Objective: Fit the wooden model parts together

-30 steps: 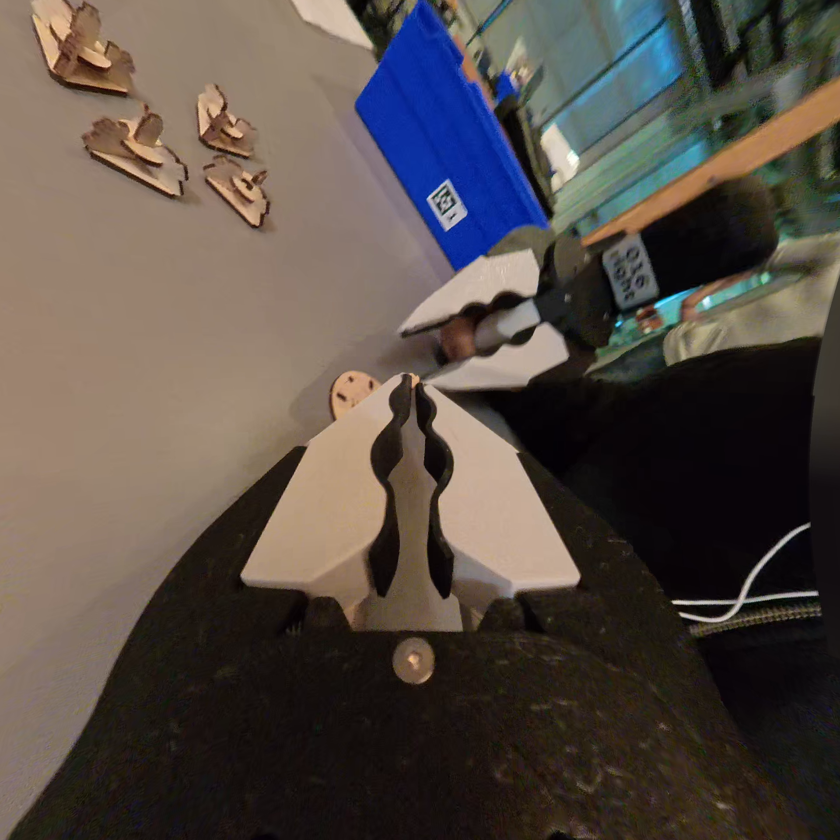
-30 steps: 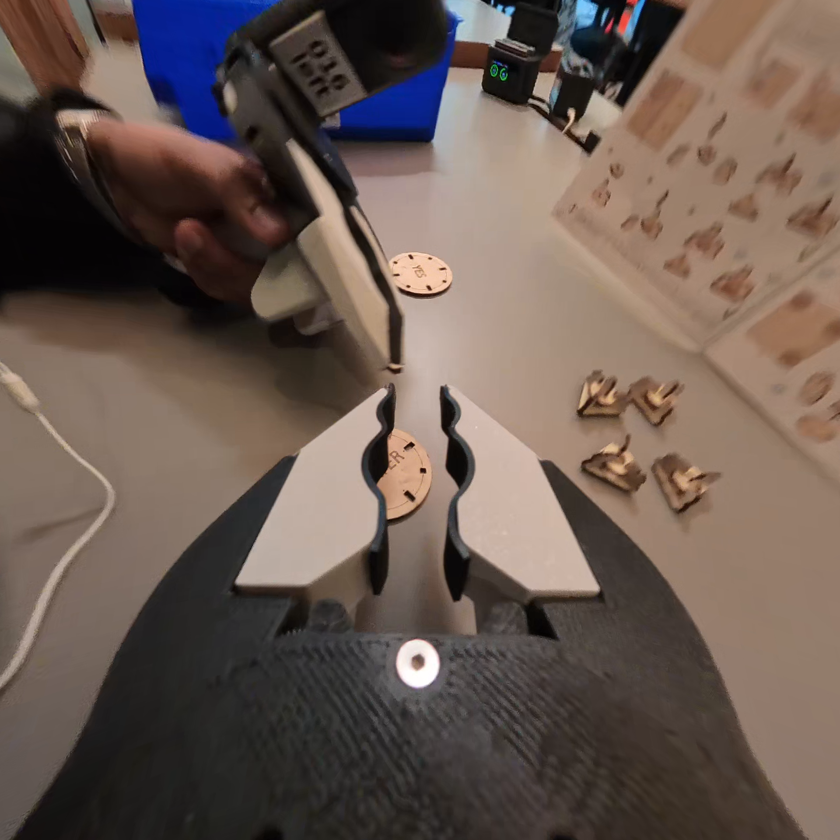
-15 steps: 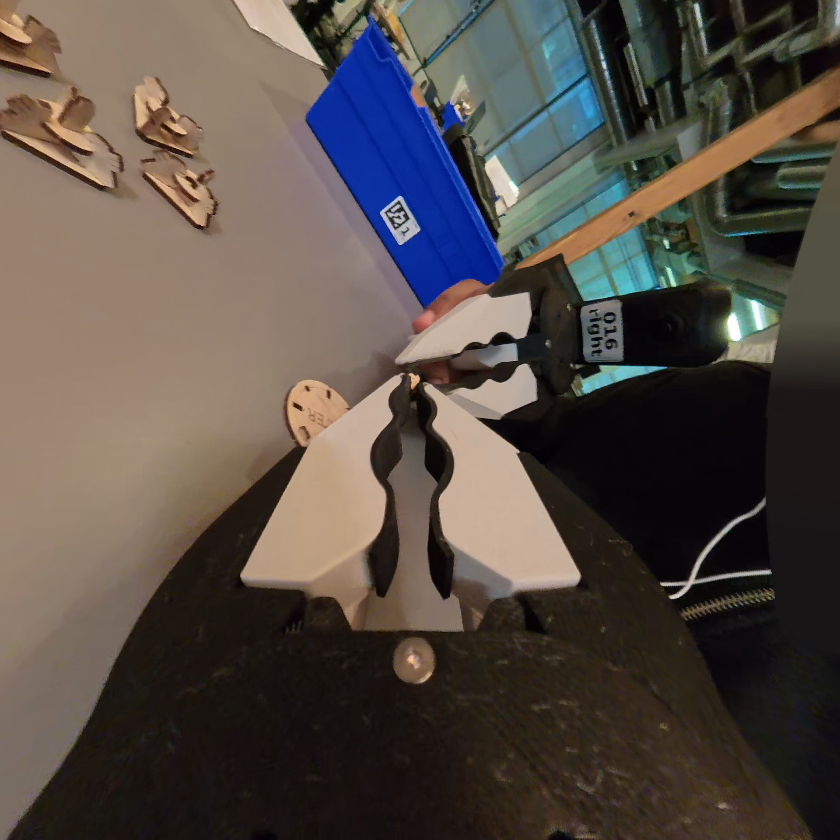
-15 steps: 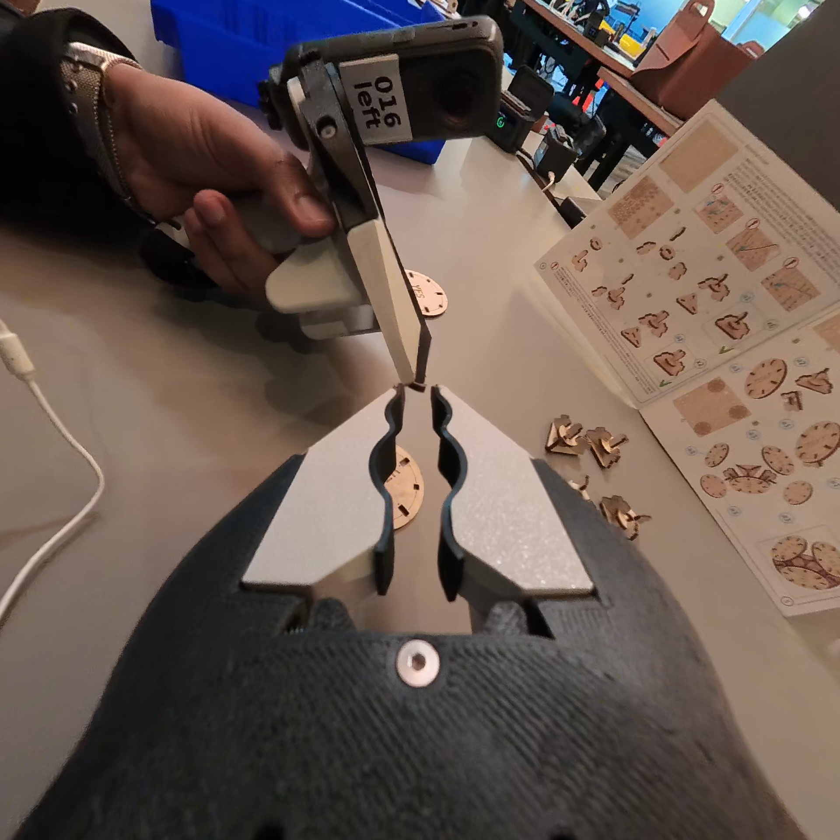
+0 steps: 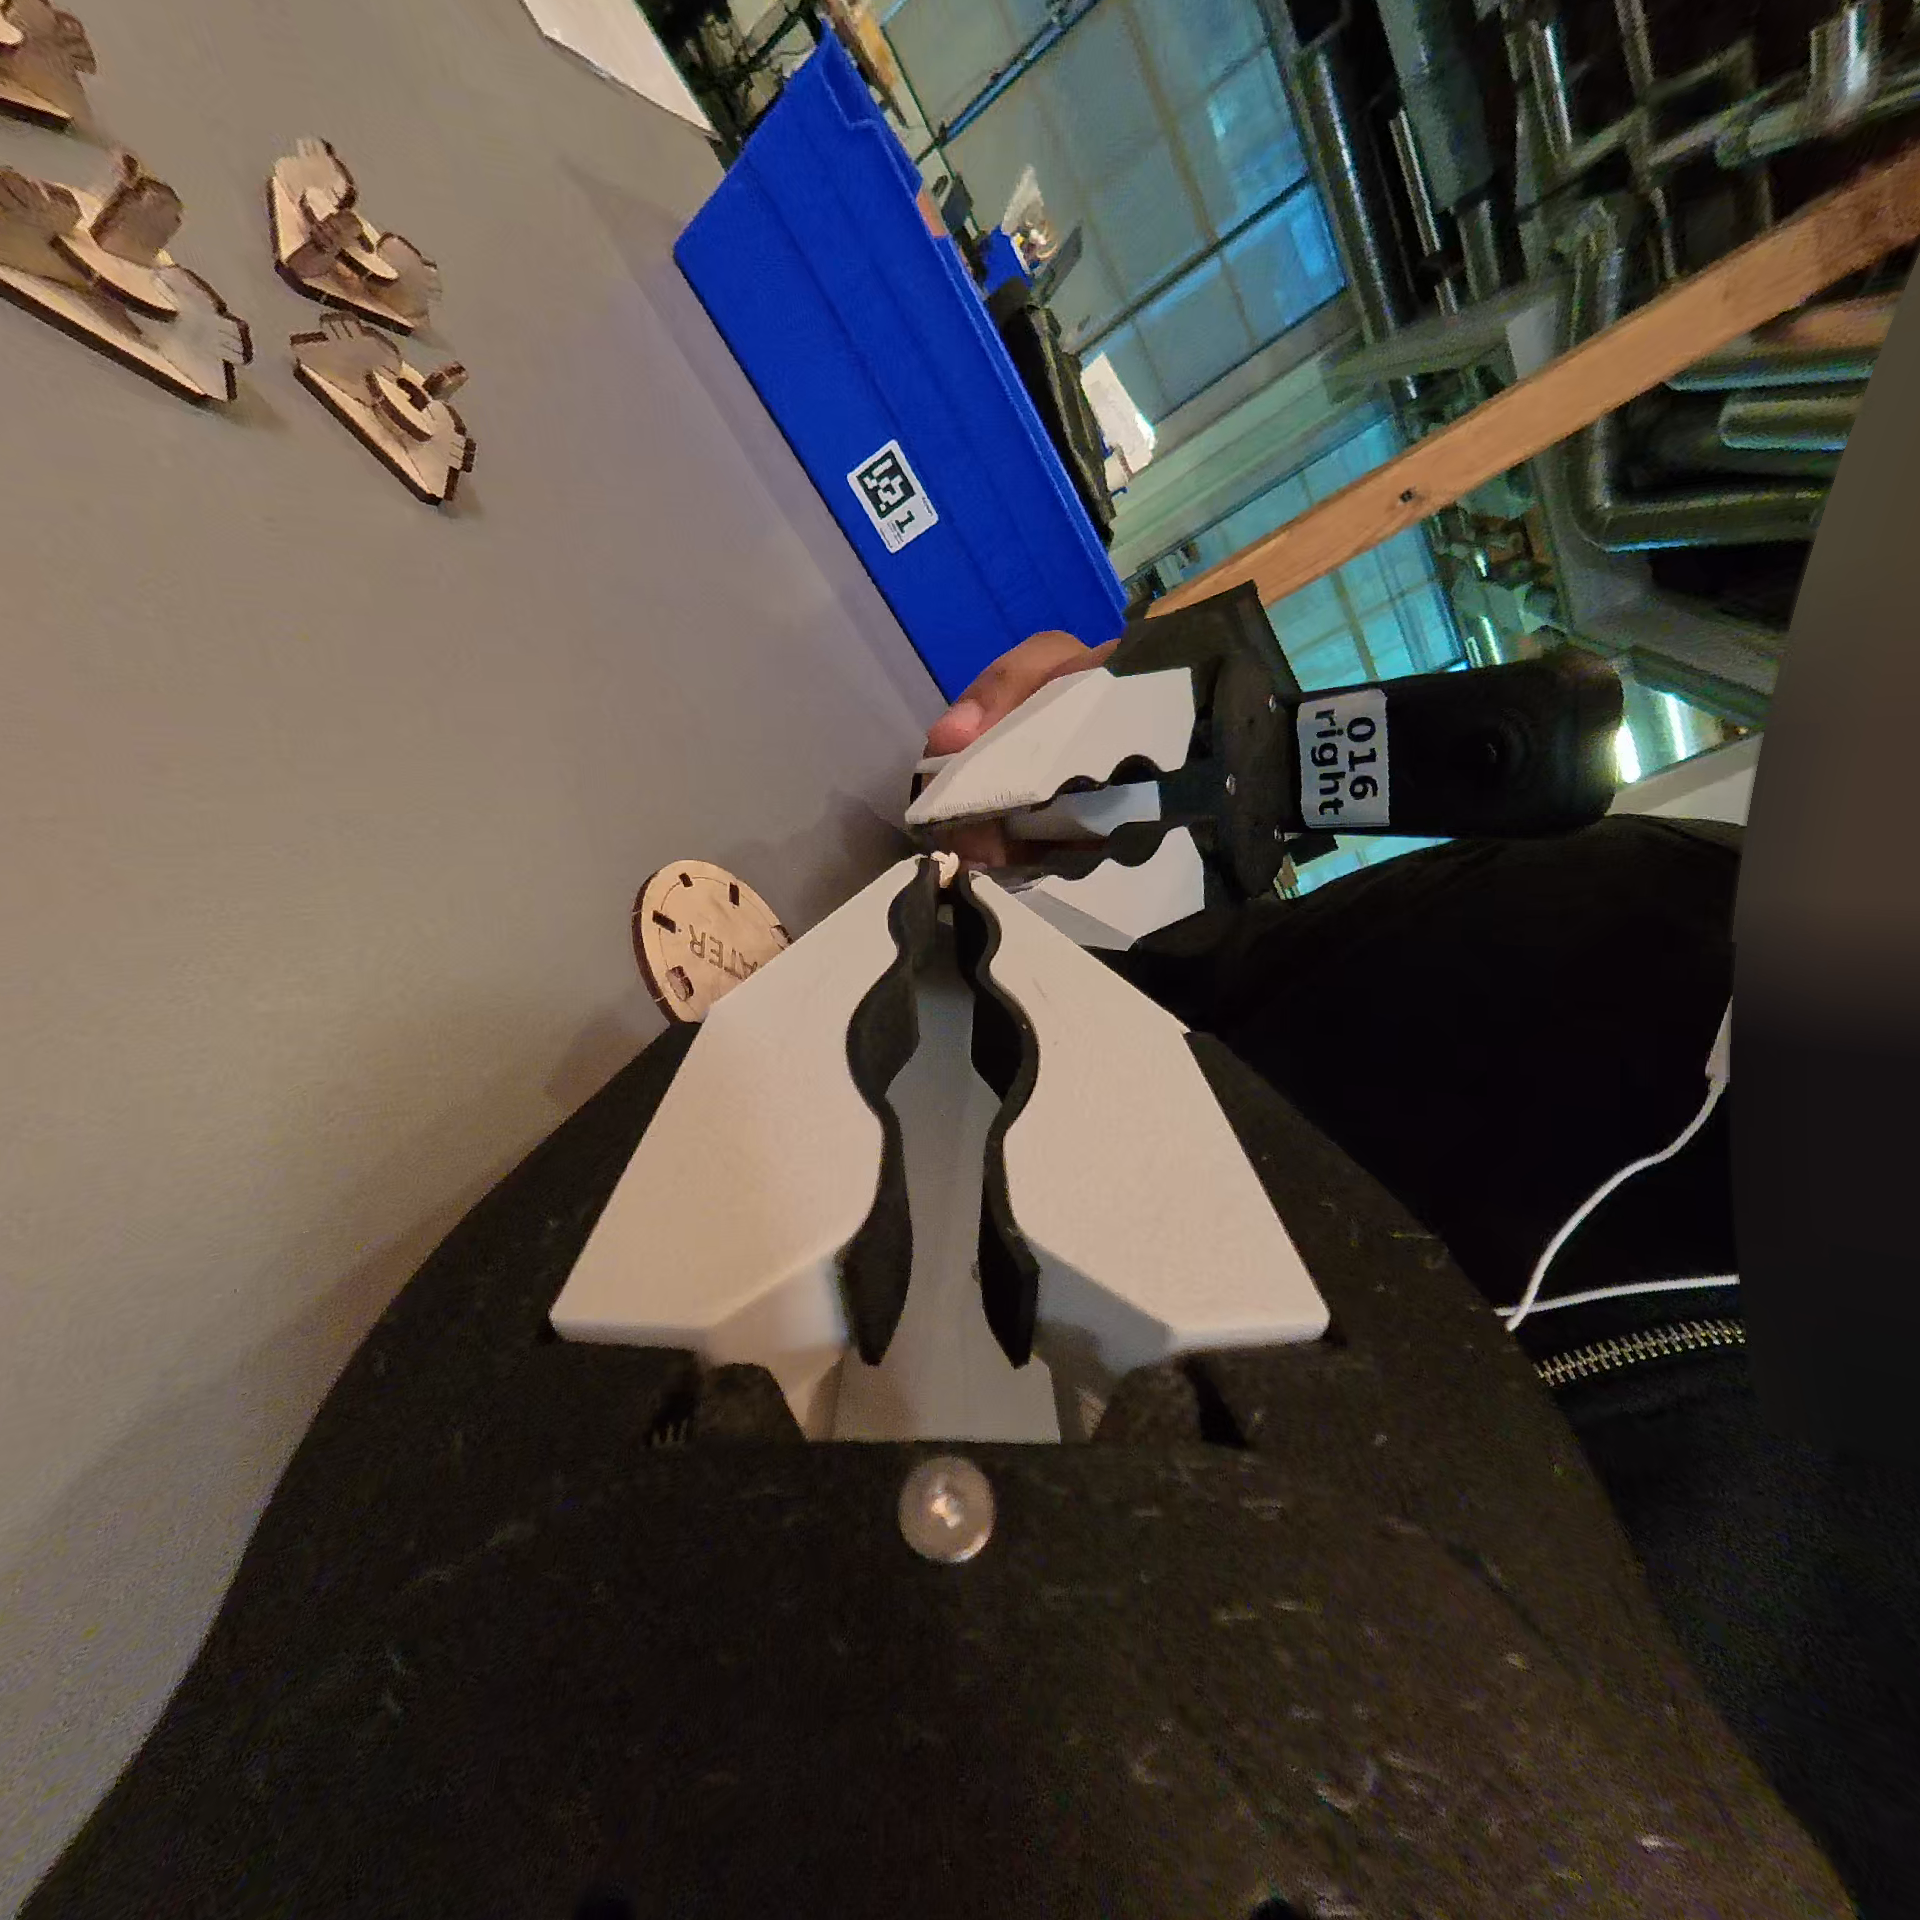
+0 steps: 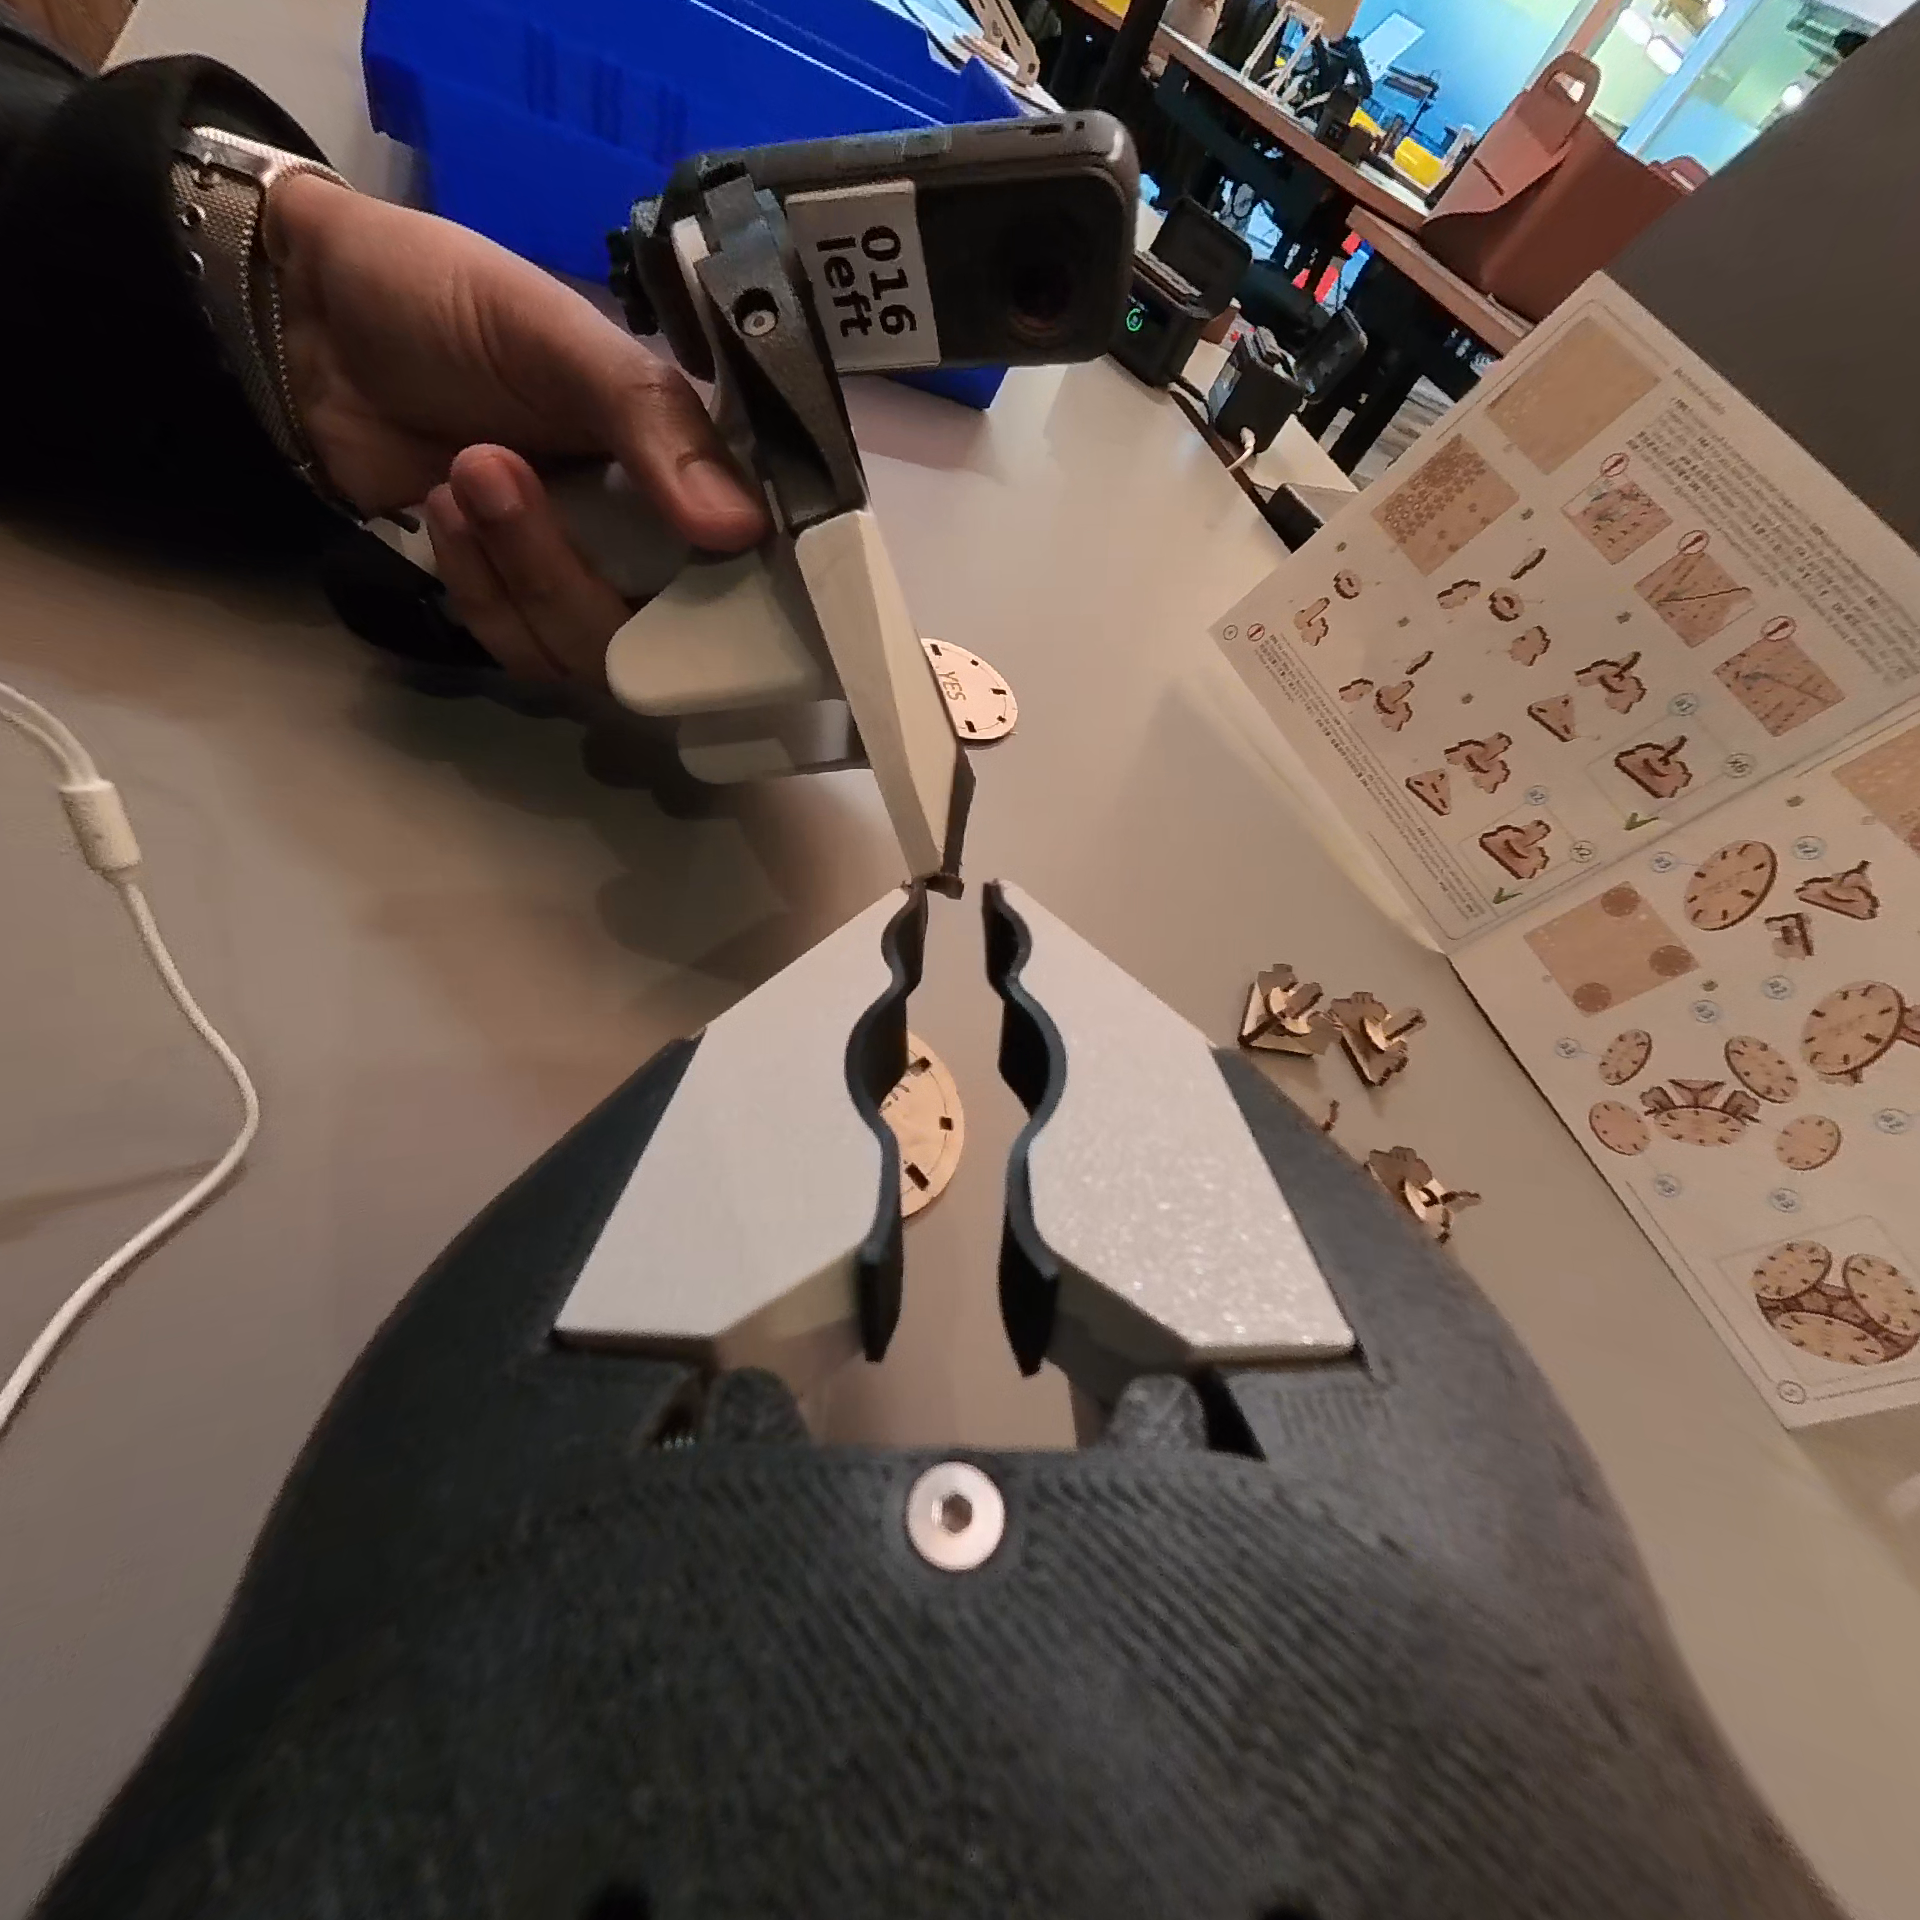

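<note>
From the left wrist view, the left gripper (image 5: 940, 871) was seen tipped on its side over the grey table (image 5: 312, 779), its jaws clenched on a tiny pale wooden piece (image 5: 943, 864) that just poked out at the tips. Right beside those tips the right gripper (image 5: 940, 821) was held by a hand (image 5: 1003, 691), its jaws parted a little, with the upper finger ending just above the pale piece. A round wooden disc (image 5: 698, 940) with small slots was seen on the table, close behind the left finger and partly hidden by it. Further back, four small wooden assemblies (image 5: 353, 312) were laid out in a cluster, and a blue bin (image 5: 883, 343) with a square tag stood at the far edge.

From the right wrist view, the right gripper (image 6: 954, 896) was seen with its jaws released, a narrow gap open between them and nothing pressed in it. The left gripper (image 6: 940, 878) was held down from above in a hand (image 6: 468, 416) with a watch at the wrist, its tips meeting the small piece (image 6: 943, 885) right at the mouth of the right jaws, nearer the left-hand finger. A slotted disc (image 6: 925, 1132) was spotted on the table below, through the gap, and a second disc (image 6: 977, 691) lay behind the left gripper. An instruction sheet (image 6: 1662, 779) was spread out on the right, with wooden assemblies (image 6: 1330, 1023) beside it and a white cable (image 6: 156, 935) trailed on the left.
</note>
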The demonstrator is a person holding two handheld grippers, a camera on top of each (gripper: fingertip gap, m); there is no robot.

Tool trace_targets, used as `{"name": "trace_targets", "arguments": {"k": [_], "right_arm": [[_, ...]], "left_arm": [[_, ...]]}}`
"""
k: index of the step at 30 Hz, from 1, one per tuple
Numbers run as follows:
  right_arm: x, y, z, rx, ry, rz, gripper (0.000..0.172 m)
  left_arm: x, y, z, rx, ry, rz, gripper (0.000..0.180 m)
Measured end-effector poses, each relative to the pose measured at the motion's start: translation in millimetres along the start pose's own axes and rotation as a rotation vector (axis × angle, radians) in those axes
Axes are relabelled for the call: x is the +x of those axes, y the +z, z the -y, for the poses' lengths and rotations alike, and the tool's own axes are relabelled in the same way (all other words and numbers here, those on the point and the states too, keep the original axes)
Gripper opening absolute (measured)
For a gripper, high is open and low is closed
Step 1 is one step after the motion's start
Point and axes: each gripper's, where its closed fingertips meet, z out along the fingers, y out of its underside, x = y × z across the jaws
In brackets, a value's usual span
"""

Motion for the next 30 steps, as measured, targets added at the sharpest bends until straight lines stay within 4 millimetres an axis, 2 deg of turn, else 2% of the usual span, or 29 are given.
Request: {"name": "trace_targets", "arguments": {"k": [9,19,30], "right_arm": [[-3.3,0.0,-0.2,-0.001,-0.028,0.01,0.005],[-0.5,-3.5,2.4,0.063,0.156,0.097,0.005],[-9.5,-18.2,25.9,0.248,0.224,0.235,0.004]], "left_arm": [[-0.5,-0.1,-1.6,-0.008,-0.003,-0.002,0.002],[7.9,1.0,-7.1,-0.035,-0.004,-0.06,0.014],[26.4,-0.4,-7.6,-0.034,-0.076,-0.205,0.016]]}}
